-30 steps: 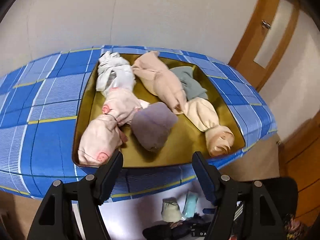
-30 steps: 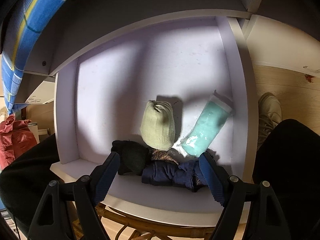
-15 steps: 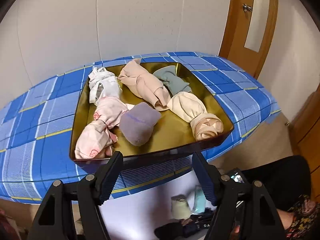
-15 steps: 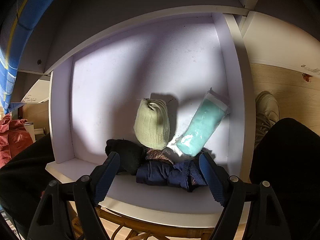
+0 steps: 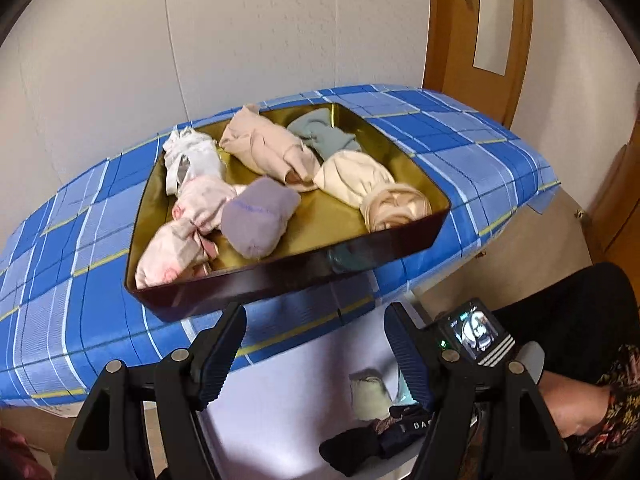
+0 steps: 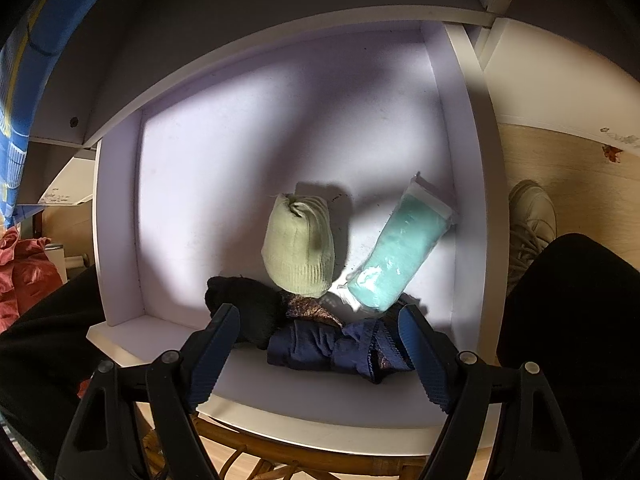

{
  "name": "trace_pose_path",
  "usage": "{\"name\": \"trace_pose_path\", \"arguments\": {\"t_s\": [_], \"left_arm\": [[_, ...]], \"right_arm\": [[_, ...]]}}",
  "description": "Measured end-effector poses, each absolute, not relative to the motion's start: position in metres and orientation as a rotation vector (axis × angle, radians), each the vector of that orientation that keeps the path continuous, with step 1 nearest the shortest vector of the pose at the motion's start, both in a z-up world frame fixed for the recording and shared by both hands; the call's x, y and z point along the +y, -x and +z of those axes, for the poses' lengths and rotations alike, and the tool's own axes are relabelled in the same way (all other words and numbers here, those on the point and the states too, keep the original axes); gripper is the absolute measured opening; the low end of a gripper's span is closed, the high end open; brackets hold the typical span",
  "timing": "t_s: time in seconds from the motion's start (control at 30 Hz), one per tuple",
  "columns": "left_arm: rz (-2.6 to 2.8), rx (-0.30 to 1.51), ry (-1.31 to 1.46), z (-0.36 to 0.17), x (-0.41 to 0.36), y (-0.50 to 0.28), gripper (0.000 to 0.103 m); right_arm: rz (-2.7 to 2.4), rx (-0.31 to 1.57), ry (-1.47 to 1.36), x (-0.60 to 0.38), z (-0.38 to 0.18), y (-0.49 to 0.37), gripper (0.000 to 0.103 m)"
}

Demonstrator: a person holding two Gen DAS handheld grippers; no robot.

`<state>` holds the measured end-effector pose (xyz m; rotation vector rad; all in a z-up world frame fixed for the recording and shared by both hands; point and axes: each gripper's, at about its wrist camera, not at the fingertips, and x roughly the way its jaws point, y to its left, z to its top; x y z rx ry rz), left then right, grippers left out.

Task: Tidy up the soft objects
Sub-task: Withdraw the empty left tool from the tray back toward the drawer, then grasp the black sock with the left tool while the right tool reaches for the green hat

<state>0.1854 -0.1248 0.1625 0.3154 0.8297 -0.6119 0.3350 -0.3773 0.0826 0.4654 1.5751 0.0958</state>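
Note:
A gold tray (image 5: 404, 160) on the blue plaid board (image 5: 72, 280) holds several rolled soft bundles: a lilac one (image 5: 258, 220), pink ones (image 5: 172, 256), a white one (image 5: 188, 156), beige ones (image 5: 264, 144) and a grey-green one (image 5: 324, 136). My left gripper (image 5: 316, 316) hangs open and empty in front of the tray's near wall. In the right wrist view a white drawer (image 6: 464, 200) holds a pale green roll (image 6: 298, 252), a mint packet (image 6: 404, 248), a black bundle (image 6: 244, 304) and a navy bundle (image 6: 332, 348). My right gripper (image 6: 318, 318) stands open just above the dark bundles.
A wooden door (image 5: 480, 28) stands behind the board at the right. The right gripper's camera (image 5: 474, 330) and a hand (image 5: 568, 404) show at the lower right of the left view. A person's dark legs (image 6: 568, 320) and a shoe (image 6: 532, 216) flank the drawer.
The left gripper has pulled back from the tray and rolled, so the tray sits higher and tilted, and the right gripper's camera has come into view. The right gripper holds nearly still over the drawer.

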Motion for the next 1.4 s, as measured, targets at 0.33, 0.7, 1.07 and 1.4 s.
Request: {"name": "trace_pose_path", "arguments": {"t_s": [0.33, 0.7, 1.07, 1.4], "left_arm": [[-0.571, 1.018, -0.290, 0.085, -0.098, -0.181, 0.072], [-0.532, 1.342, -0.171, -0.018, -0.072, -0.185, 0.072], [-0.567, 1.637, -0.217, -0.101, -0.107, -0.179, 0.072], [-0.557, 1.817, -0.156, -0.152, -0.117, -0.176, 0.081]], "right_arm": [[0.078, 1.587, -0.479, -0.383, 0.079, -0.334, 0.082], [0.046, 1.531, -0.605, -0.409, 0.089, -0.336, 0.084], [0.012, 1.533, -0.610, -0.412, 0.087, -0.340, 0.084], [-0.002, 1.540, -0.605, -0.412, 0.082, -0.338, 0.084]]}}
